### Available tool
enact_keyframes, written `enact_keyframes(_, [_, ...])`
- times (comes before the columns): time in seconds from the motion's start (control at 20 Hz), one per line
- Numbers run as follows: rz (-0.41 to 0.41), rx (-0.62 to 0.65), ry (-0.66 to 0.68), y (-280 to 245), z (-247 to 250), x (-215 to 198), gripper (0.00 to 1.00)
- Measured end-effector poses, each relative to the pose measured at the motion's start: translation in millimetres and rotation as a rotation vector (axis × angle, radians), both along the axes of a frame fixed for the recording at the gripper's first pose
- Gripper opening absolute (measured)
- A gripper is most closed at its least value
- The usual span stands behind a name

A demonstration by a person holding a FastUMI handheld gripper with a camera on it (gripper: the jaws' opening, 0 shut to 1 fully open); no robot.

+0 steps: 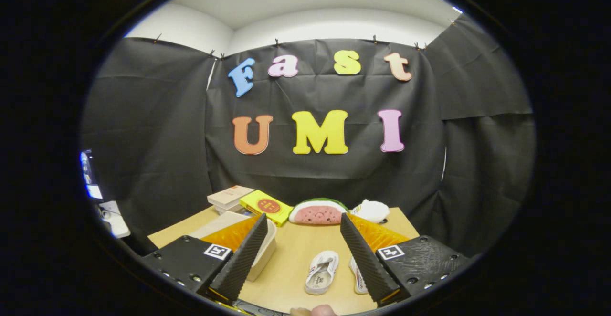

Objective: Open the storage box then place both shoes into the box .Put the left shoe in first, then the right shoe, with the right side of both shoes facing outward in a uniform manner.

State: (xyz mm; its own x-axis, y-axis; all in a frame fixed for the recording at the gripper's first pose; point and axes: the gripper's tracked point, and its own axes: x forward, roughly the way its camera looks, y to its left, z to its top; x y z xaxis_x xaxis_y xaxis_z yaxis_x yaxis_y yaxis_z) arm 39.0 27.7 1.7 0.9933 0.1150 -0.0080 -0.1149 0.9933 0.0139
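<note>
The claw (pixel 300 254) hung wide apart and empty over the bench (pixel 291 254), box (pixel 265 249) by its left finger, both shoes (pixel 322 272) lying loose between the fingers, so seemingly nothing was packed yet.
</note>
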Motion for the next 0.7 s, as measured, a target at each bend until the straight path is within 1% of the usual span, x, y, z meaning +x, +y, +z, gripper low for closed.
enact_keyframes(0.3, [0.028,0.007,0.007,11,-1,17,0.95])
enact_keyframes(0.55, [0.091,0.021,0.061,37,-15,37,0.95])
enact_keyframes(0.7, [0.126,0.059,0.109,52,-30,52,0.95])
